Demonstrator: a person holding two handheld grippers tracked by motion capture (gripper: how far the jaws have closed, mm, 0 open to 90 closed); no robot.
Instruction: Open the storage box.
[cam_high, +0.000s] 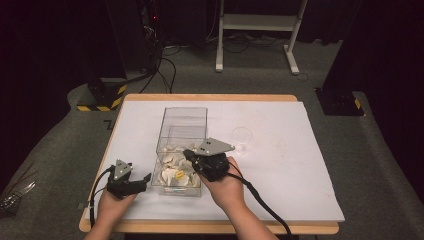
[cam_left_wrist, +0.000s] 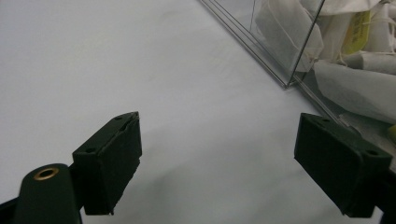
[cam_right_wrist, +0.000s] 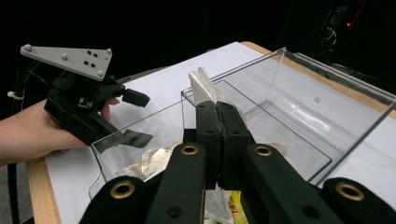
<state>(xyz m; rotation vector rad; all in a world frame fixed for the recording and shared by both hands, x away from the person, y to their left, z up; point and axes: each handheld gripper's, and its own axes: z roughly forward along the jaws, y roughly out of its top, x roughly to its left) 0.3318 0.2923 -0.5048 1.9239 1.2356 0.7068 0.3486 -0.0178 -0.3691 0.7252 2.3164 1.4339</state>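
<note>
A clear plastic box (cam_high: 182, 122) stands on the white sheet, its near end piled with white tea bags (cam_high: 172, 170). Over that pile, my right gripper (cam_high: 190, 155) is shut on one white tea bag (cam_right_wrist: 201, 86), which sticks up from between its pressed pads (cam_right_wrist: 217, 109). Just left of the box's near corner, my left gripper (cam_high: 145, 178) stands open with nothing between its pads (cam_left_wrist: 219, 158). The box wall (cam_left_wrist: 275, 42) and the bags (cam_left_wrist: 355, 84) behind it lie right ahead of it. From the right gripper view, the left gripper (cam_right_wrist: 133, 119) sits beside the box's corner.
A small clear round cup (cam_high: 242, 135) sits on the white sheet (cam_high: 280, 165) right of the box. The far half of the box (cam_right_wrist: 299, 107) holds nothing. The wooden table edge (cam_high: 210, 227) runs along the front. A white frame (cam_high: 257, 22) stands on the floor beyond.
</note>
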